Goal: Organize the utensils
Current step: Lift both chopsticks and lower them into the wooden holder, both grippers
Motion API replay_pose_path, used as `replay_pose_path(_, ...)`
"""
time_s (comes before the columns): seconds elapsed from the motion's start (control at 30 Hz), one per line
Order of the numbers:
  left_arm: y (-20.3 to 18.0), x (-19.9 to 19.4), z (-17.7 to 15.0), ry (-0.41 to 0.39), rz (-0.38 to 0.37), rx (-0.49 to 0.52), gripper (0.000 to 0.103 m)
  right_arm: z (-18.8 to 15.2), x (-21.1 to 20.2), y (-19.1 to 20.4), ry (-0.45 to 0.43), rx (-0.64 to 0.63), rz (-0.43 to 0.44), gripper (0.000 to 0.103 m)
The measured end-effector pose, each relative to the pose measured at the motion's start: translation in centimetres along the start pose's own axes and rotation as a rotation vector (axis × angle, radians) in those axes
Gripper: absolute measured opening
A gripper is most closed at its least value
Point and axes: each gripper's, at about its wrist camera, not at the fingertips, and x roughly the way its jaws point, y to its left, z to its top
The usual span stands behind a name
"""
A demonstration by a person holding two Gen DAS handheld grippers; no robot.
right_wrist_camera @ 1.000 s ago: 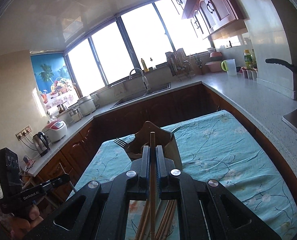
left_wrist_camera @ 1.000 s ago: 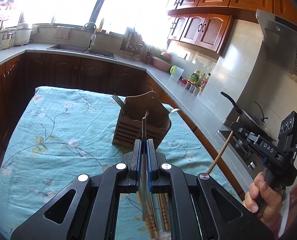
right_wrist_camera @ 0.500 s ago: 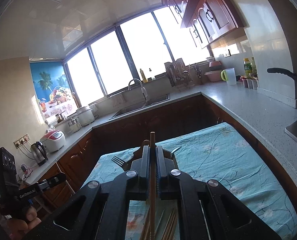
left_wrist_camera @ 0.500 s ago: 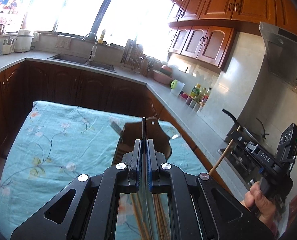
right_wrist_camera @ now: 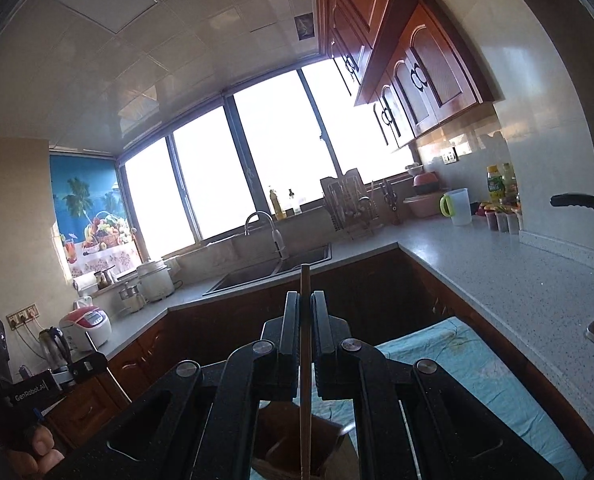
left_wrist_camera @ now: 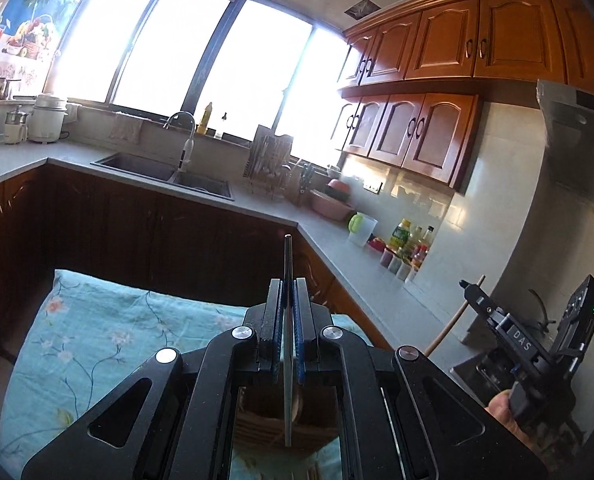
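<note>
Kitchen: grey L-shaped countertop (left_wrist_camera: pixel 337 264) runs under the windows and along the right wall, with a sink (left_wrist_camera: pixel 165 172) and a dish rack (left_wrist_camera: pixel 269 164) set on it.

Table with a teal floral cloth (left_wrist_camera: pixel 109 332) sits in front of both grippers, near the counter.

Wooden utensil holder (left_wrist_camera: pixel 281 416) stands on the cloth, seen directly below the left gripper through its frame; same holder shows under the right gripper in the right wrist view (right_wrist_camera: pixel 293 452). Which compartment sits under either tool can't be told.

Left gripper (left_wrist_camera: pixel 288 308): jaws pinched nearly together on a thin flat metal utensil (left_wrist_camera: pixel 287 264). The utensil stands upright, its top end sticks up past the fingertips, and its lower end hangs over the holder. What kind of utensil it is can't be told, since it is seen edge-on.

Right gripper (right_wrist_camera: pixel 305 312): jaws likewise nearly together, clamping one wooden chopstick (right_wrist_camera: pixel 305 284). The chopstick is upright, with its lower end reaching down to the holder's opening. In the left wrist view the chopstick (left_wrist_camera: pixel 453 320) slants up out of that gripper (left_wrist_camera: pixel 471 290).

The person's right hand (left_wrist_camera: pixel 505 412) wraps the right gripper's handle at the lower right edge.
</note>
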Motion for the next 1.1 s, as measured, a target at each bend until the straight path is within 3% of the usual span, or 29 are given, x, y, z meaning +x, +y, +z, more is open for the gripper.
replay_pose_path(0.2, 0.8, 3.8, -0.5, -0.012, 0.050, -0.007, 0.004, -1.4, 2.9, -0.5, -0.006, -0.005, -0.014, 0.005)
replay_pose_path(0.47, 2.0, 6.7, -5.6, 0.068, 0.072, 0.004, 0.004, -5.9, 3.7, -1.4, 0.035, -0.017, -0.010, 0.005)
replay_pose_path(0.67, 2.5, 7.1, -7.9, 0.127, 0.066, 0.005, 0.004, -8.3, 4.1, -2.0, 0.121, -0.007, -0.002, 0.005)
replay_pose_path(1.1, 2.4, 7.4, -8.5, 0.165, 0.083, 0.021, 0.005, -8.5, 4.5, -2.4, 0.195, 0.000, -0.009, 0.006)
